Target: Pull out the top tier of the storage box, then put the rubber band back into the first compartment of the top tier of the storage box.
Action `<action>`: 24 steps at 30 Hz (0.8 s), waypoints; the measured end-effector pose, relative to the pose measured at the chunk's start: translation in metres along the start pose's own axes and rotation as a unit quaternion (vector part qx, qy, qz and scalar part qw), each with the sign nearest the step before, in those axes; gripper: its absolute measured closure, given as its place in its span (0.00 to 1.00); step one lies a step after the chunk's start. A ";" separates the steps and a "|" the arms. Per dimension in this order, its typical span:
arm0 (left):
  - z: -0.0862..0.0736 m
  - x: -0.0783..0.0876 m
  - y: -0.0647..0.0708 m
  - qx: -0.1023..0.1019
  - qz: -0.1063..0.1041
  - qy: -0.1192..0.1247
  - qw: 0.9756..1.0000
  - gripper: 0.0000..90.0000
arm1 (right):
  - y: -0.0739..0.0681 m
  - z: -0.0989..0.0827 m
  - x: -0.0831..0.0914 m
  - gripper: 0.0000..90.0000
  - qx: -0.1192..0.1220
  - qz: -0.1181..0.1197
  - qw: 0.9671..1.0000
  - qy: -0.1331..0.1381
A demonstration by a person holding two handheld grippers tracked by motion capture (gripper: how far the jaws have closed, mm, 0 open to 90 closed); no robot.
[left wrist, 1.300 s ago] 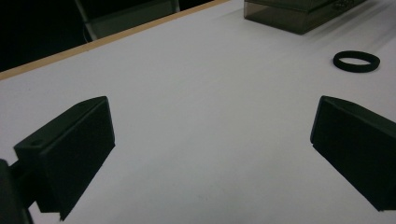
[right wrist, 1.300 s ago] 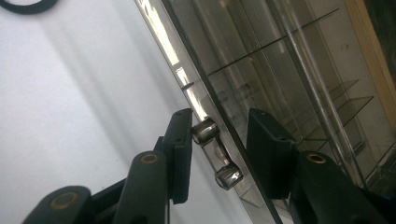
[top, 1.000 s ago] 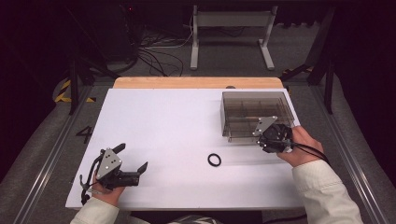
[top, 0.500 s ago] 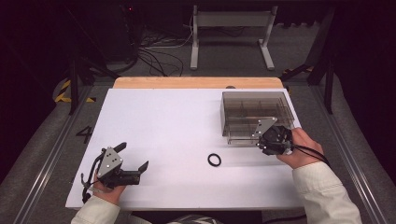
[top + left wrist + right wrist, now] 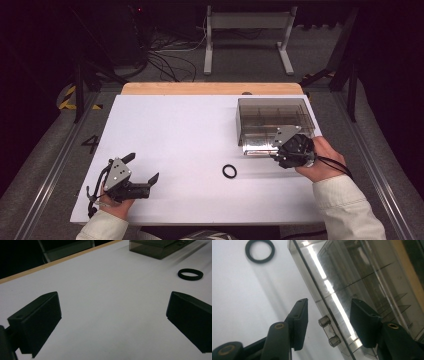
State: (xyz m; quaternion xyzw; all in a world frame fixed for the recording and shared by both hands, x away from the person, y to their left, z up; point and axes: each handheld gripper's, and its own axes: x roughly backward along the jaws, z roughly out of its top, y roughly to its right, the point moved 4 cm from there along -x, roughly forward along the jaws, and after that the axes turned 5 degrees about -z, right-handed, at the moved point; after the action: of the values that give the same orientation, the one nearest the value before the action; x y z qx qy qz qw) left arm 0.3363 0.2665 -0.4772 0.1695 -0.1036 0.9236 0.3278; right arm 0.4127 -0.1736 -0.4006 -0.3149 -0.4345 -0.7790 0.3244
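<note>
A smoky see-through compartment box (image 5: 274, 120) stands at the right of the white table (image 5: 170, 130), lid down. My right gripper (image 5: 280, 152) sits at its near wall. In the right gripper view the box (image 5: 362, 277) has a small clear latch (image 5: 329, 331) lying between the jaws of my right gripper (image 5: 329, 302). Those jaws have just been opening, and their pads stand apart from the latch. A black ring (image 5: 229, 171) lies flat left of that hand. My left gripper (image 5: 143, 167) rests open at the front left, nothing between its jaws (image 5: 112, 312); ring (image 5: 190, 274) and box (image 5: 160, 248) lie beyond it.
A wooden strip (image 5: 210, 88) runs along the table's far edge. Behind it on the floor are a metal stand (image 5: 247, 35) and cables (image 5: 165, 60). Metal rails flank the table on both sides.
</note>
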 end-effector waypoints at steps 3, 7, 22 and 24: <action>0.000 0.000 0.000 0.000 -0.001 0.002 1.000 0.01 | -0.001 0.003 0.004 0.53 -0.005 -0.007 1.000 0.013; 0.000 0.000 0.000 0.000 -0.002 0.001 1.000 0.01 | -0.004 0.009 0.010 0.52 -0.011 -0.008 0.999 0.036; 0.000 0.000 0.000 -0.001 -0.001 0.002 1.000 0.01 | -0.016 0.022 0.015 0.51 -0.033 0.001 0.996 0.080; 0.000 0.000 0.000 -0.001 -0.001 0.001 1.000 0.01 | -0.017 0.024 0.016 0.51 -0.037 0.004 0.995 0.090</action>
State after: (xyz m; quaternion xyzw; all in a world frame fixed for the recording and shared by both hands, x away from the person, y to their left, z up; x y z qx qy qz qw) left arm 0.3359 0.2663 -0.4770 0.1683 -0.1038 0.9233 0.3294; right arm 0.3947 -0.1488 -0.3862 -0.2569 -0.3730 -0.8187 0.3530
